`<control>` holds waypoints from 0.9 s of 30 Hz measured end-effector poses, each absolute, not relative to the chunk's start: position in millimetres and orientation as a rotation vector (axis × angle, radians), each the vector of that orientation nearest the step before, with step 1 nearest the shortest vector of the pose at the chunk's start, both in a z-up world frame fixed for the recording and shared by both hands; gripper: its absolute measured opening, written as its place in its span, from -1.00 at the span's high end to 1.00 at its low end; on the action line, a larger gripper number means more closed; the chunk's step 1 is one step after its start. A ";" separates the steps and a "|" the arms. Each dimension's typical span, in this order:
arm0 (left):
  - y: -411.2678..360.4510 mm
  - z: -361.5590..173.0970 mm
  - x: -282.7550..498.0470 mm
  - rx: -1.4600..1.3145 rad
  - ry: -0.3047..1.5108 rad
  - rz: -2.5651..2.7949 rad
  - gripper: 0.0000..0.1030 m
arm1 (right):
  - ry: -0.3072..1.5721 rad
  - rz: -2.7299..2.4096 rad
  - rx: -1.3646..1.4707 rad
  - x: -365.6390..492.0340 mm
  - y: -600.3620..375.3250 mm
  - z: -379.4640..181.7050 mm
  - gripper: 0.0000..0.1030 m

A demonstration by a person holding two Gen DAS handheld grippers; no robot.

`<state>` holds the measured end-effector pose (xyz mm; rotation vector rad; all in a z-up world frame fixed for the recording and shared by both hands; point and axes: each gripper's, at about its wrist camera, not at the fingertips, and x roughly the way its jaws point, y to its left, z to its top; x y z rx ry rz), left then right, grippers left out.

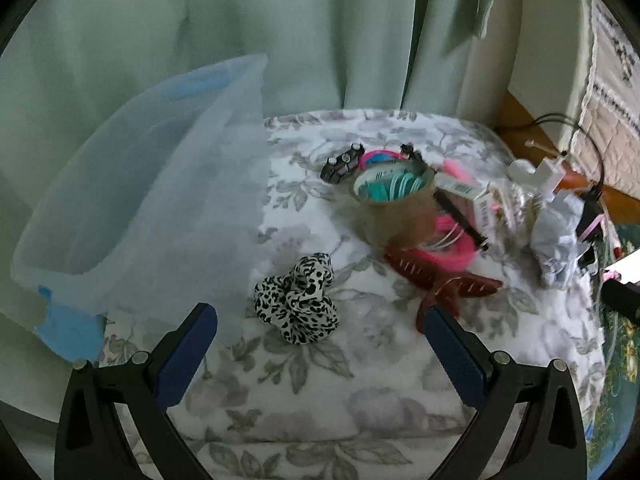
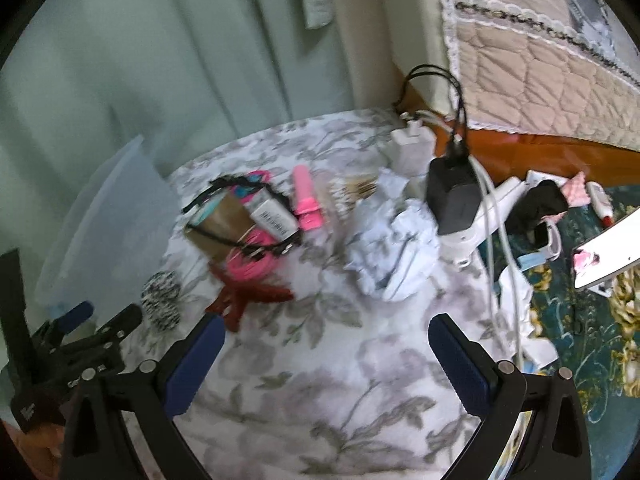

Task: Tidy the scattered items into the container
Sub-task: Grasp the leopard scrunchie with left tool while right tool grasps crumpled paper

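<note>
Scrunchie [image 1: 296,306] is seen in the left view, spotted black and white, on the flowery cloth [image 1: 320,400]. It lies just in front of the left gripper [image 1: 320,320], whose fingers are spread wide with nothing between them. The tub [image 1: 132,208], a clear blue one, stands just beside the scrunchie on the left. What is inside it cannot be made out. Farther back a red claw clip [image 1: 444,284], pink bands [image 1: 452,246] and a brown cup [image 1: 390,208] are piled close together.

In the right view the right gripper [image 2: 326,340] is also held wide apart and holds nothing. Crumpled paper [image 2: 392,248] lies ahead of it, with a black charger [image 2: 452,196] just behind. The pile sits to the left, well apart from the tub.

If the scrunchie is to be picked, it should be pinched across its thick middle, since it is soft and squashes easily. It should be lifted clear over the tub's wall before the fingers are let go.
</note>
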<state>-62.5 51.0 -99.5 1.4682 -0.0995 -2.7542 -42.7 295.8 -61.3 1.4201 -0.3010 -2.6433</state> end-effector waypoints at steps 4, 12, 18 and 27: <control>56.6 -117.9 -66.4 1.514 -0.150 -2.730 -1.00 | -0.345 -2.665 1.453 -55.8 302.5 -70.3 -1.00; 71.2 -125.7 -87.2 1.435 -0.243 -2.725 -0.99 | -0.424 -2.657 1.548 -84.9 313.9 -97.2 -1.00; 77.5 -144.1 -108.0 1.459 -0.273 -2.706 -0.91 | -0.472 -2.652 1.595 -103.7 321.1 -113.8 -0.95; 74.4 -178.8 -127.7 1.595 -0.234 -2.635 -0.82 | -0.514 -2.657 1.609 -124.8 328.8 -130.3 -0.88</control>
